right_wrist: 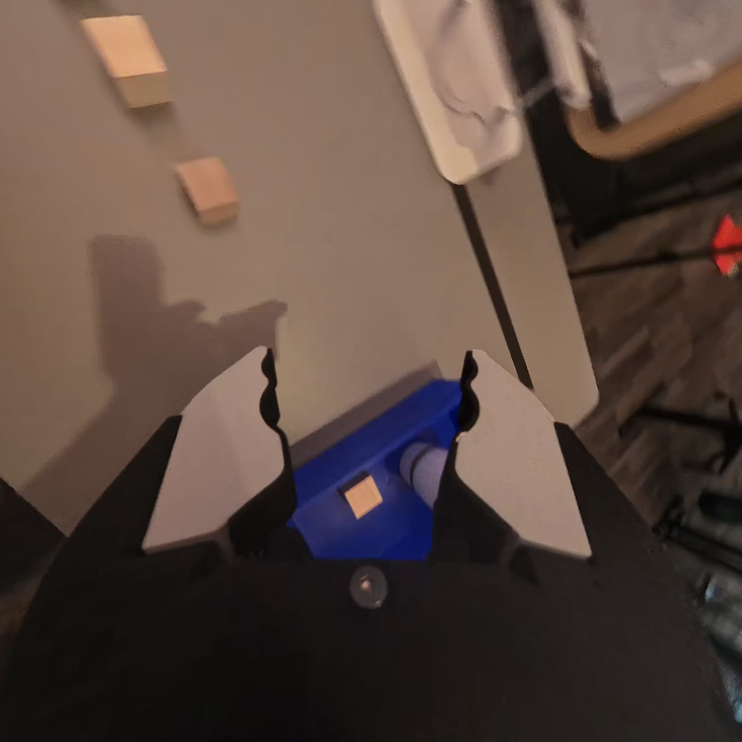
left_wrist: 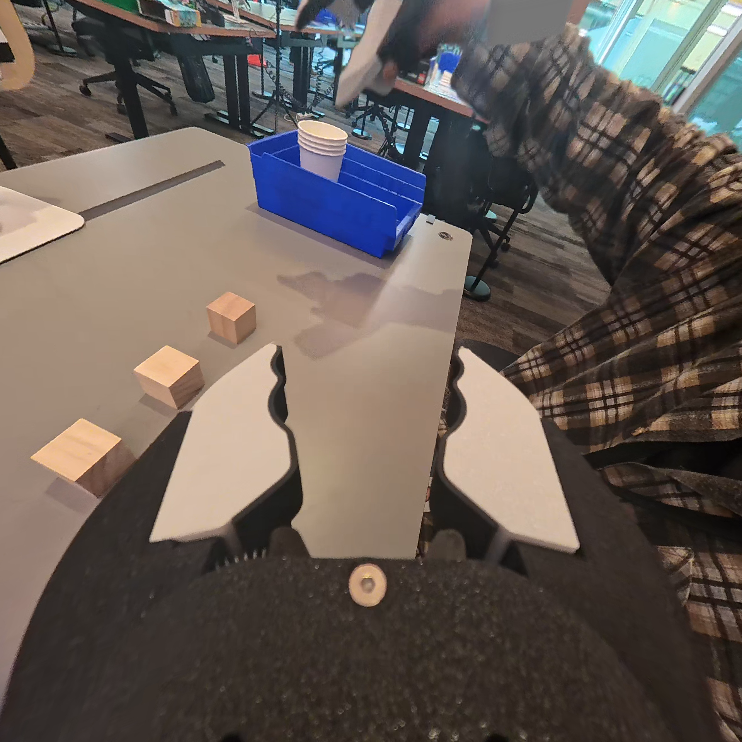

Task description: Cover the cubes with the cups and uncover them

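Three wooden cubes (left_wrist: 231, 317) (left_wrist: 168, 375) (left_wrist: 82, 455) stand in a diagonal row on the grey table (left_wrist: 160, 249). A stack of white paper cups (left_wrist: 321, 154) stands upright in a blue bin (left_wrist: 337, 208) at the table's far right corner. My left gripper (left_wrist: 369, 353) is open and empty, low over the table just right of the cubes. My right gripper (right_wrist: 368, 353) is open and empty, high above the bin (right_wrist: 361, 522), looking down on the cups (right_wrist: 421, 465) and on another small cube (right_wrist: 362, 497) in the bin. It also shows in the left wrist view (left_wrist: 361, 68), blurred. Two cubes (right_wrist: 128, 60) (right_wrist: 208, 188) show beyond.
A white mat (left_wrist: 28, 225) (right_wrist: 453, 88) lies at the table's far left edge. A person's plaid sleeve (left_wrist: 602, 261) reaches over the right side. The table edge (left_wrist: 453, 321) runs close to my left gripper's right finger. Office desks and chairs stand behind.
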